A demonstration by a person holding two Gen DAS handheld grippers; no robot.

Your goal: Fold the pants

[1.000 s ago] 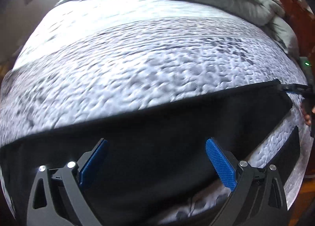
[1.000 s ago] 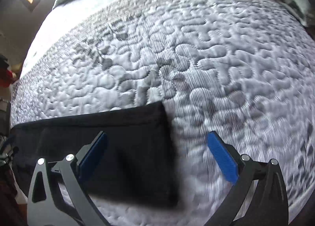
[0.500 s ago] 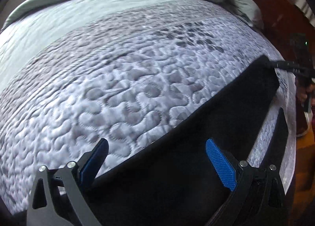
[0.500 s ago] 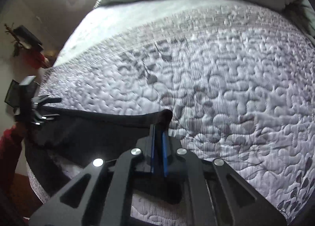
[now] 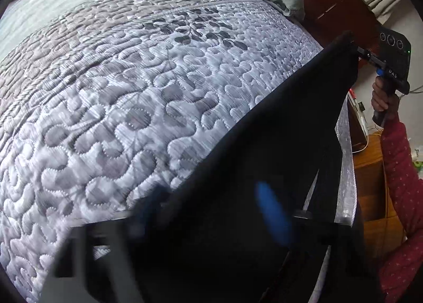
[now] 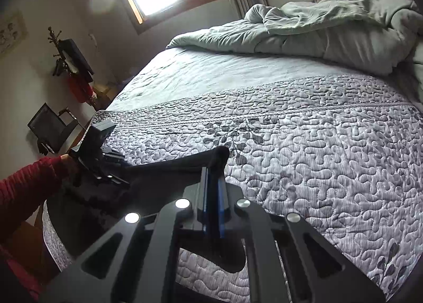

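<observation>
my right gripper [image 6: 212,197] is clamped flat on a corner of the soft black pants [image 6: 169,171], lifted over the bumpy quilted bedspread [image 6: 304,157]. my left gripper [image 6: 111,168] is at the far-left edge; i cannot tell its grip.

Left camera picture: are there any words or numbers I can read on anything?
"UAS" in pale letters on the dark body of the right tongs unit, just above the hand.
Nothing else: the black pants and the quilt carry no text.
</observation>
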